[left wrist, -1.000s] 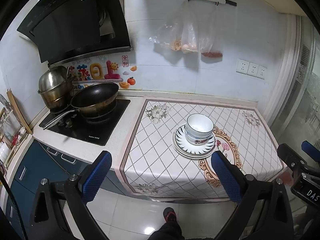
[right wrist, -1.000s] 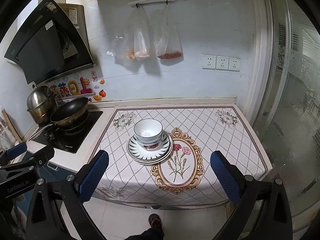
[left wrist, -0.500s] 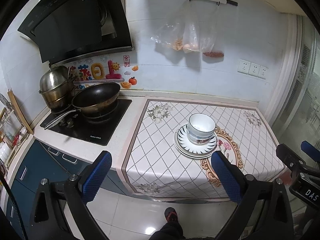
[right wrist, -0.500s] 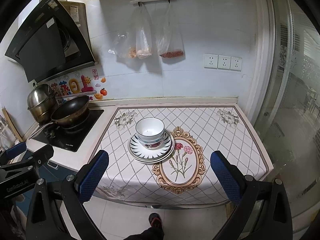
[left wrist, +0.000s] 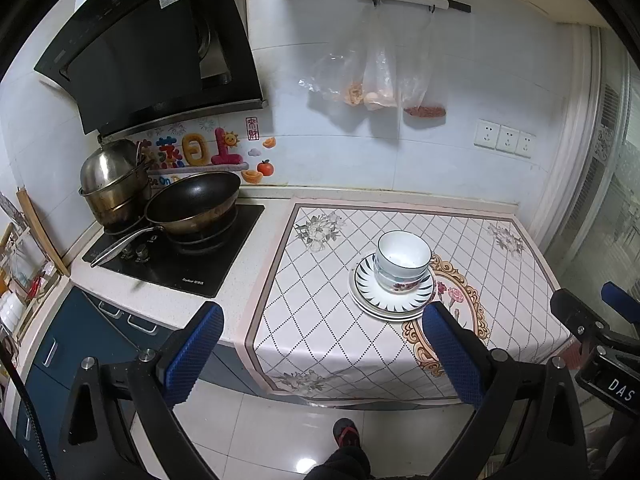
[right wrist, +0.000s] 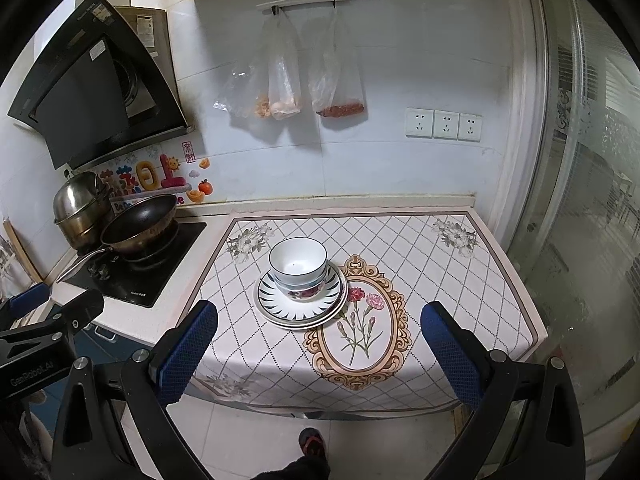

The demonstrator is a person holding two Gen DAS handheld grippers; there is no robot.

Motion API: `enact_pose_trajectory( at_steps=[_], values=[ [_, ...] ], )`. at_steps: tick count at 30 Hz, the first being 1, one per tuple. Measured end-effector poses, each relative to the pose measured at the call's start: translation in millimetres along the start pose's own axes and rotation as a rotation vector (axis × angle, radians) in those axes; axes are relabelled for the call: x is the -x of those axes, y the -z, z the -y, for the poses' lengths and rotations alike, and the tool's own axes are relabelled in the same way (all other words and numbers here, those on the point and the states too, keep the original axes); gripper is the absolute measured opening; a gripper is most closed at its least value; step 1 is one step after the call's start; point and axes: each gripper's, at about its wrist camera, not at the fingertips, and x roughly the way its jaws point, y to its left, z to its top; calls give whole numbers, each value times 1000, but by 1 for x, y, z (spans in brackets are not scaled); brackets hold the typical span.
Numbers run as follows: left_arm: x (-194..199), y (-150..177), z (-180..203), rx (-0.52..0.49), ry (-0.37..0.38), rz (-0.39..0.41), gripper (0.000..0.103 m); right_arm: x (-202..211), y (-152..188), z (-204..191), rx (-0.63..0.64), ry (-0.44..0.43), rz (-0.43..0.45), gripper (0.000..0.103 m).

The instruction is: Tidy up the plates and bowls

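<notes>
Both pairs of jaws stand wide apart and grasp nothing: the left gripper (left wrist: 320, 354) and the right gripper (right wrist: 318, 354) hang in the air in front of the worktop (right wrist: 460, 280), off its front edge and above the floor (right wrist: 260, 440), well apart from the dishes. Beyond them, on the patterned cloth (right wrist: 420, 248) that covers the worktop, the bowls (right wrist: 298, 266) sit nested on a stack of plates (right wrist: 301, 308), near the middle of the cloth and just left of the oval flower design. The stack looks gathered already, so I judge the sorting close to done or done. The risks come from any further handling. The bowls are tall and rounded and perch on a glazed plate; a push from one side would likely slide them across the plate or tip them rather than lift them. Jaws closing on a thin plate rim could slip on the glaze, and a plate that tilts would shed the bowls. The cloth hangs over the front edge of the worktop, so a gripper that catches the hem while moving in or out could drag the cloth and the whole stack toward the edge and the floor, where a person's foot (right wrist: 312, 442) shows. To the left, a frying pan (left wrist: 194, 202) rests on the stove (left wrist: 180, 256) with its long handle reaching toward the front; a wide swing of the left gripper could knock it.
</notes>
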Motion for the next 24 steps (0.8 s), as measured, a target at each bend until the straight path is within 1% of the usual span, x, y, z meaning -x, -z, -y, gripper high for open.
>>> enact_pose_trajectory(
  at_steps=[24],
  values=[
    [0, 1, -1, 3, -1, 2, 102, 1, 0, -2, -3, 1, 7, 103]
  ],
)
